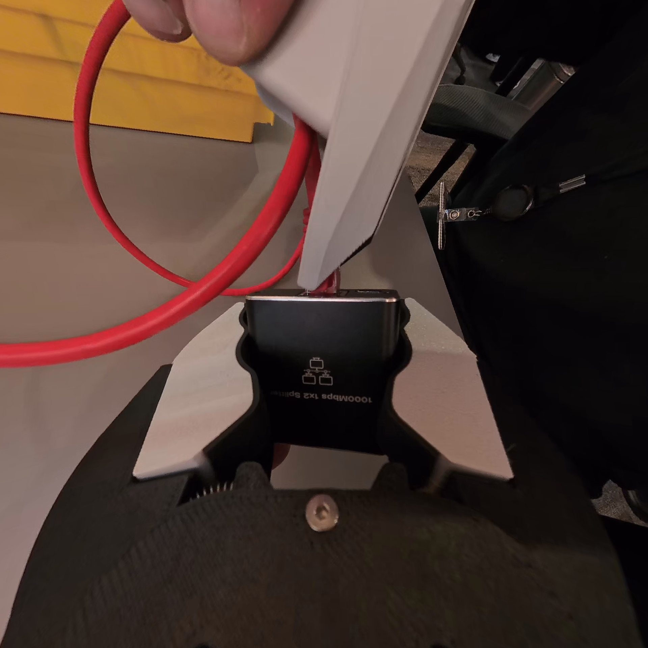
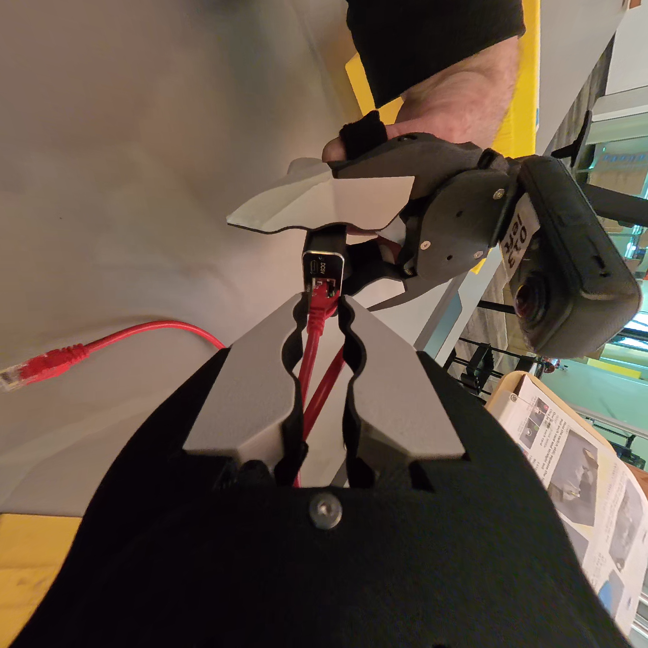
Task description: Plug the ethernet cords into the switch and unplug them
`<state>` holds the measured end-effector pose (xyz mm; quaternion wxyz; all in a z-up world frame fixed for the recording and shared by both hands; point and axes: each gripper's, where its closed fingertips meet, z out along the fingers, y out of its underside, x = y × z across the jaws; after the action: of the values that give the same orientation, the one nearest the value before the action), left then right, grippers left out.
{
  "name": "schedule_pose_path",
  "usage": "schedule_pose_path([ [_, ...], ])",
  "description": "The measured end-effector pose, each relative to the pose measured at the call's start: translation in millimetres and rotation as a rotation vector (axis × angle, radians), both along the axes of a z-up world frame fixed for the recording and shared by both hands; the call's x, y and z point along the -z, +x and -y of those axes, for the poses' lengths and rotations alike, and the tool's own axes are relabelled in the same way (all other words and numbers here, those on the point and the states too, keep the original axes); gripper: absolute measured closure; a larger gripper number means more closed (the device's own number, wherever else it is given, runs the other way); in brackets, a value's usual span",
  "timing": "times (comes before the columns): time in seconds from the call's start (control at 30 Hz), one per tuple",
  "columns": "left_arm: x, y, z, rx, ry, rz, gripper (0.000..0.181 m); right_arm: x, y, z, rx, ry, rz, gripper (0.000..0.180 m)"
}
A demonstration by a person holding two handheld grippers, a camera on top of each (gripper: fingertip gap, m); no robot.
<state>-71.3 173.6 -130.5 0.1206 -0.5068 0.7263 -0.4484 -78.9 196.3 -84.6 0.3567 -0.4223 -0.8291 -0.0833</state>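
Note:
My left gripper [image 1: 324, 308] is shut on the small black switch [image 1: 319, 350] and holds it above the table with its port end facing away. In the right wrist view my right gripper [image 2: 322, 298] is closed around the red ethernet plug [image 2: 319, 308], which sits in a port of the switch [image 2: 322, 266]. One white finger [image 1: 343, 196] of the right gripper comes down onto that plug [image 1: 331, 284] in the left wrist view. The red cord [image 1: 196, 291] loops to the left. Its other plug [image 2: 21, 371] lies loose on the table. The left gripper [image 2: 326, 245] also shows there.
The beige table [image 1: 105, 210] lies below. A yellow bin [image 1: 140, 87] stands at its far side. A person in black with a badge reel [image 1: 515, 203] is close on the right. A printed sheet on a board [image 2: 578, 473] lies at the right, a wooden surface [image 2: 31, 561] at the lower left. The gap from one gripper's tips to the other's is roughly 5 centimeters.

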Motion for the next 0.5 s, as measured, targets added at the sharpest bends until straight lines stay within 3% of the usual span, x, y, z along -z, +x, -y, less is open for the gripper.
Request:
schedule_pose_path([
  [0.5,2.2,2.1,2.7,0.015,0.021,0.006,0.105,2.6,0.1,2.7,-0.01,-0.009,0.059,0.167],
])
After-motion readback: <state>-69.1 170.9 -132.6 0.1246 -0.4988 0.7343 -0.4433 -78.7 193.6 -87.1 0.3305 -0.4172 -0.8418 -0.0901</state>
